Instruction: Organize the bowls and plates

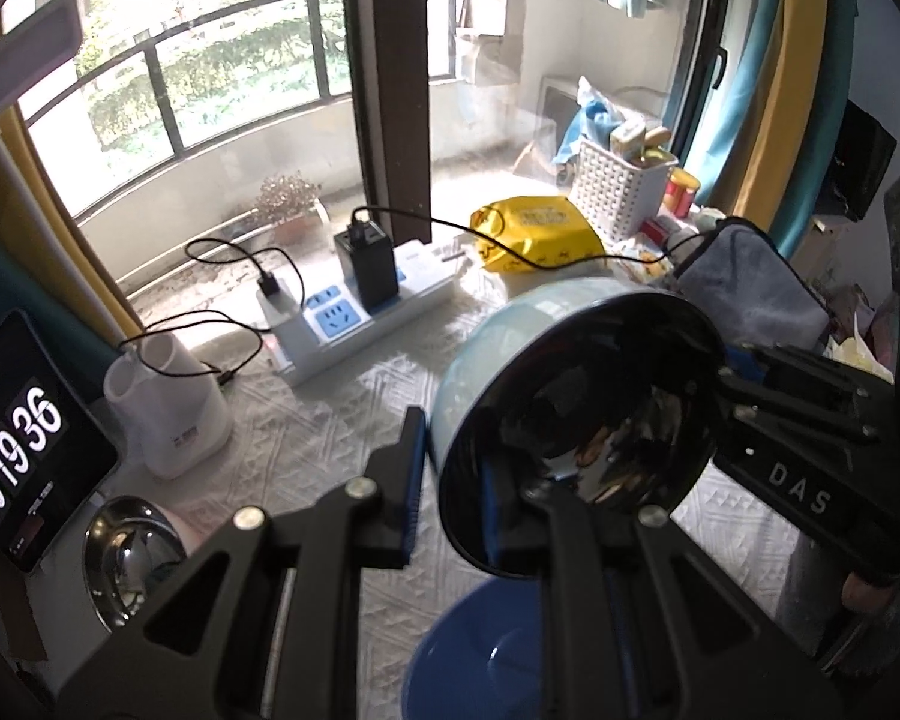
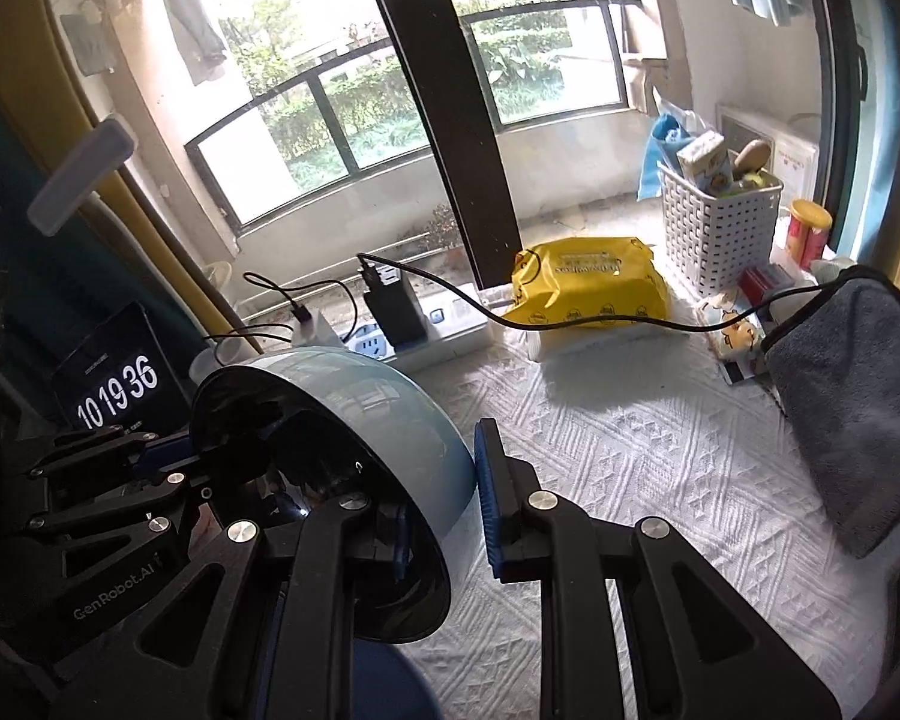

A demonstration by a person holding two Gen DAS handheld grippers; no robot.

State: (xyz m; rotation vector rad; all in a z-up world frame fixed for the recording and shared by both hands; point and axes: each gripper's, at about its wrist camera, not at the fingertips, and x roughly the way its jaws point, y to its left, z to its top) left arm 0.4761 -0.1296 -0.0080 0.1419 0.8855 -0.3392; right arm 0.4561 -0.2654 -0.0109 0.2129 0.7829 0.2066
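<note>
A bowl (image 1: 576, 408), pale blue outside and glossy black inside, is held tilted in the air above the table; it also shows in the right wrist view (image 2: 390, 420). My left gripper (image 1: 456, 498) has its fingers either side of the bowl's rim. My right gripper (image 2: 438, 516) also straddles the rim, one finger inside, one outside. How tightly either grips I cannot tell. A dark blue bowl (image 1: 480, 660) lies below on the table. A steel bowl (image 1: 129, 558) sits at the left.
A white textured cloth (image 2: 660, 480) covers the table. A power strip (image 1: 354, 318) with cables, a white container (image 1: 168, 408), a tablet clock (image 1: 12, 438), a yellow packet (image 2: 588, 288), a white basket (image 2: 714, 228) and a grey towel (image 2: 858, 396) stand around.
</note>
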